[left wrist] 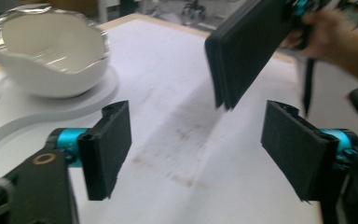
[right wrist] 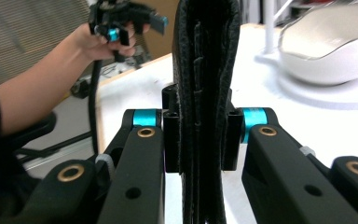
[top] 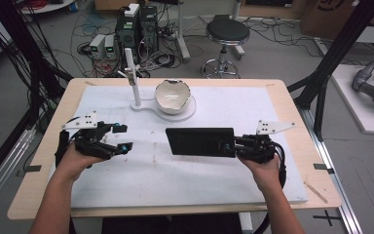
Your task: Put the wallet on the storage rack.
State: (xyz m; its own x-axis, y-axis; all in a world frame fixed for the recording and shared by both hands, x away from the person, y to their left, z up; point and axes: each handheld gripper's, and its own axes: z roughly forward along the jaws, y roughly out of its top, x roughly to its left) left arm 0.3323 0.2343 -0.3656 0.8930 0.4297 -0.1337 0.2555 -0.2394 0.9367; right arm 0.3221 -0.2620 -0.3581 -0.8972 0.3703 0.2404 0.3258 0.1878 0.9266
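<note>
A: Gripping the black wallet [top: 199, 142] by its right-hand end, right tool [top: 228, 146], jaws clamped on both faces. The right gripper view looks straight along the wallet's stitched edge [right wrist: 204, 93], pads pressed against the leather on either side.

B: Where is the wallet over the tabletop [top: 292, 117]?

A: About mid-tabletop, a little toward the right edge, over the white mat [top: 214, 112]. It sticks out leftward from the right tool. In the left gripper view it hangs tilted above the mat [left wrist: 168, 60], lower corner of the wallet [left wrist: 247, 46] off the surface, so it reads as lifted.

B: Left tool?

A: Left tool [top: 121, 137] sits near the left edge of the tabletop, jaws wide apart, nothing between them. Left gripper view confirms: pads [left wrist: 107, 149] spread, only stained mat in the gap. Well apart from the wallet, no contact.

B: Other items?

A: White bowl [top: 173, 96] with a jagged, cracked-shell rim, on a white base plate [top: 187, 113] toward the far edge, centre. White upright post [top: 133, 78] rises from the same base, just left of the bowl. Bowl and wallet apart.

B: Hands?

A: Left hand [top: 75, 158] and right hand [top: 263, 165] each wrapped round a tool body, forearms coming in from the near edge.
</note>
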